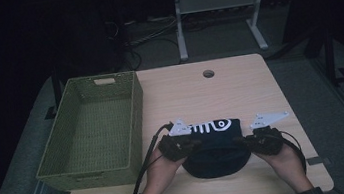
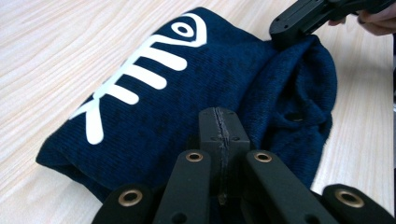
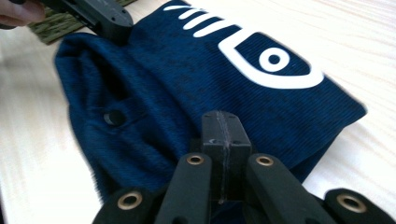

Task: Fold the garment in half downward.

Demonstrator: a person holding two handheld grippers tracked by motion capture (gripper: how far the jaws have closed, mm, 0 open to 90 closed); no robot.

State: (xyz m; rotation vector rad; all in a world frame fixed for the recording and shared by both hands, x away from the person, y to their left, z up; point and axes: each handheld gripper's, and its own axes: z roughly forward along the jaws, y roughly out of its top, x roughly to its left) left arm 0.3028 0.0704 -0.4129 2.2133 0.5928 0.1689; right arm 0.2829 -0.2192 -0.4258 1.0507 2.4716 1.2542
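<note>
A folded navy knit garment (image 1: 215,144) with a white fish-skeleton print (image 2: 140,74) lies on the near middle of the light wooden surface (image 1: 239,88), its printed half flat and its near half bunched into a rounded fold bearing a small dark button (image 3: 113,117). The left hand-held gripper (image 1: 186,145) has its jaws pressed together, pinching the cloth at the garment's left edge; the right hand-held gripper (image 1: 246,140) likewise has its jaws together on the cloth at the right edge. Each is grasped by a hand (image 1: 162,169) coming in from the near side. A green woven basket (image 1: 66,136) stands just left of the garment, apart from it, along the surface's left side. A round cable hole (image 1: 208,74) sits at the far edge. Beyond, a white desk frame (image 1: 218,5) stands on the dark floor.
</note>
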